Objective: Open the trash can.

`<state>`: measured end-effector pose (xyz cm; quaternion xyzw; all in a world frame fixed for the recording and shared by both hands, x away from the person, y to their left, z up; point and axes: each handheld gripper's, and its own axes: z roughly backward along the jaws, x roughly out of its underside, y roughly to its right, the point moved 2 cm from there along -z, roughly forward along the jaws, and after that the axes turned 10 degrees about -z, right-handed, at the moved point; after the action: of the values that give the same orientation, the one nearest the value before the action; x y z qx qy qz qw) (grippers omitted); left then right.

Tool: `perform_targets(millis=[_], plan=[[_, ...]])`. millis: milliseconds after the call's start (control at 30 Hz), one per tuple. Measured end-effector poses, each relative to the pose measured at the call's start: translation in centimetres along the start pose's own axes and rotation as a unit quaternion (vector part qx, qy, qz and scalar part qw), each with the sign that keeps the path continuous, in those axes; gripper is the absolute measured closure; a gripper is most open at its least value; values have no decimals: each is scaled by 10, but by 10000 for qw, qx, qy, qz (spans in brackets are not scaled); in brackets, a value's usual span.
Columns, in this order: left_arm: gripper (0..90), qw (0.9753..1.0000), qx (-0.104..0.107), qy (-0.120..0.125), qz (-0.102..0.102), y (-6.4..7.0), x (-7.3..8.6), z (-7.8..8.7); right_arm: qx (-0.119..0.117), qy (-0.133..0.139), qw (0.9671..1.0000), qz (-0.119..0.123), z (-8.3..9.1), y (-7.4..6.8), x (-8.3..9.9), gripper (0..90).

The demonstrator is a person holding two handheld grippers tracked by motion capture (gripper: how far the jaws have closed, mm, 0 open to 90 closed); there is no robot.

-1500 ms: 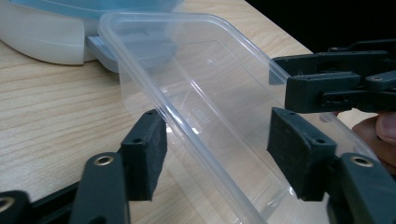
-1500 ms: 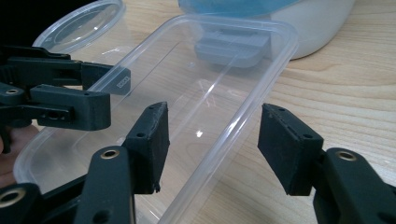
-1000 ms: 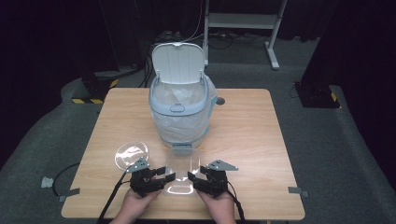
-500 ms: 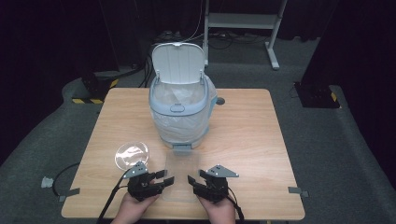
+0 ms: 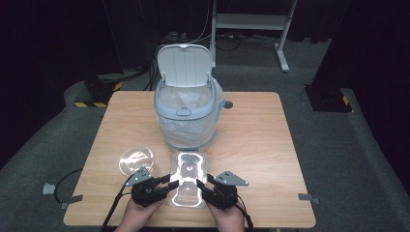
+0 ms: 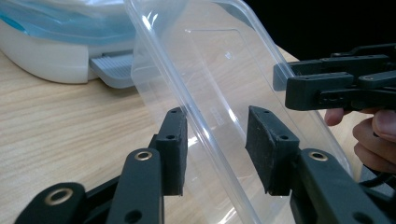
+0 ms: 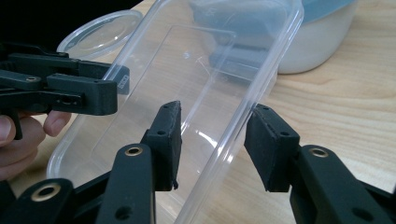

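Both fingers' gaps open, straddling clear container [image 5: 187, 180] walls: left gripper [image 6: 219, 154], right gripper [image 7: 217, 149]. Risked thin wall flexing, slipping if squeezed unevenly.

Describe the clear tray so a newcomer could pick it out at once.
Start at the white bin with its lid up, mid-table. Just in front of it, toward the person, lies the clear tray, between the left gripper and right gripper. It is rectangular, unlike the round clear lid at its left.
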<state>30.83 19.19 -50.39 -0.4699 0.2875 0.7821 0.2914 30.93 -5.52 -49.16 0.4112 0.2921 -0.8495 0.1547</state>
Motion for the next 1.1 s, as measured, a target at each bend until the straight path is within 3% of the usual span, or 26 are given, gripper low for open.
perform_targets(millis=[267, 600, 700, 1100], plan=[[632, 9999, -55, 116, -86, 0, -1, 4, 9, 116, 9998, 166, 3, -2, -1, 609], [752, 9985, -382, 221, -312, -1, -4, 10, 207, 364, 9982, 435, 3, -7, -4, 741], [779, 9984, -406, 280, -290, -1, -5, 12, 222, 409, 9980, 423, 2, -7, -5, 765], [792, 9967, -491, 414, -495, 0, -6, 15, 207, 626, 9963, 547, 6, -10, -7, 792]])
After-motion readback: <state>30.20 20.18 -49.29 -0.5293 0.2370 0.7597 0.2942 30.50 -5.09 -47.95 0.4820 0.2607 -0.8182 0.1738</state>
